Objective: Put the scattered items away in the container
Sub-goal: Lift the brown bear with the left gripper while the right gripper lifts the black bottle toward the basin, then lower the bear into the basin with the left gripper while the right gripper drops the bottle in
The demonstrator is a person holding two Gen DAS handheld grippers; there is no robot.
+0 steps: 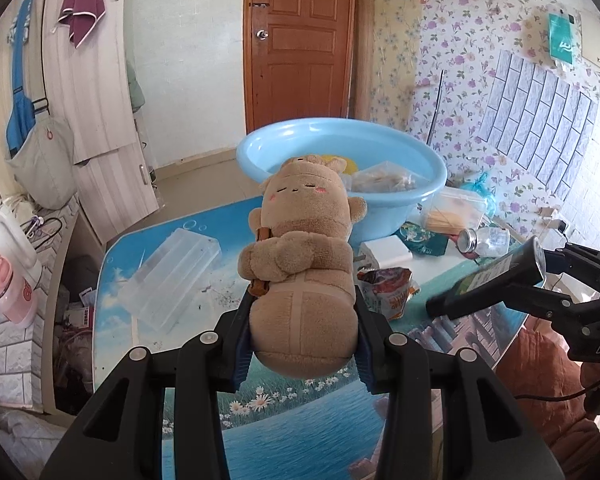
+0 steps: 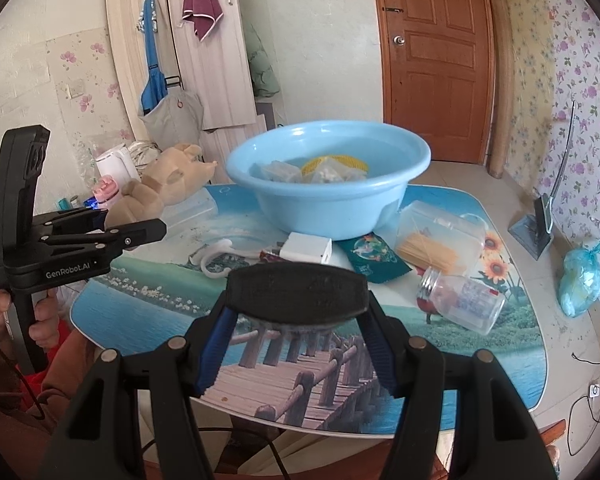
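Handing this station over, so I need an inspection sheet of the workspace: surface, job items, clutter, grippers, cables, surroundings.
Surface: table with a printed scenery top, crowded at the back.
Job's things: blue basin already holds bagged items; plush toy and black object are lifted.
Clutter: glass jar on its side, white charger, teal pouch, clear box, snack packet.
Grippers: left gripper clamps the toy; right gripper clamps the black object.
Cables: cords on the floor.
Surroundings: wooden door, floral wallpaper.
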